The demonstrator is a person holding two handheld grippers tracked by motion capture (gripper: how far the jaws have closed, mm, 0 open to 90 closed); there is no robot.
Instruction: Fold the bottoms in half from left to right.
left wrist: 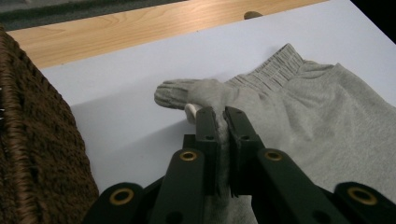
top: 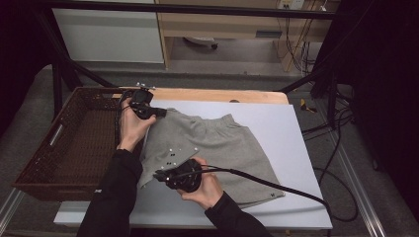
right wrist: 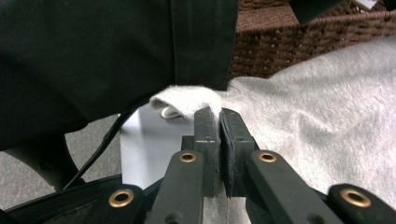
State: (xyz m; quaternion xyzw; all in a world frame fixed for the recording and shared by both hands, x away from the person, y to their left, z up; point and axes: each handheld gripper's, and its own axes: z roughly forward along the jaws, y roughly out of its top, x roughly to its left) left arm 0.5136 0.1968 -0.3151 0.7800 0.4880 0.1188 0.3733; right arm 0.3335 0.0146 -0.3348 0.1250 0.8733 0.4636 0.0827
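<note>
Grey sweat shorts (top: 217, 148) lie spread on the white board (top: 286, 128), waistband toward the far edge. My left gripper (top: 160, 112) is shut on the waistband's left corner; in the left gripper view the cloth (left wrist: 205, 93) bunches up between the black jaws of that gripper (left wrist: 222, 114). My right gripper (top: 159, 175) is shut on the near left edge of the shorts; in the right gripper view a fold of grey fabric (right wrist: 187, 100) rises pinched in that gripper (right wrist: 219, 114). A black sleeve (right wrist: 93, 56) hangs just behind it.
A brown woven basket (top: 74, 143) stands left of the board, close to both hands. A wooden tabletop strip (top: 222, 95) runs along the far edge. A black cable (top: 276, 185) trails from the right gripper over the shorts to the right.
</note>
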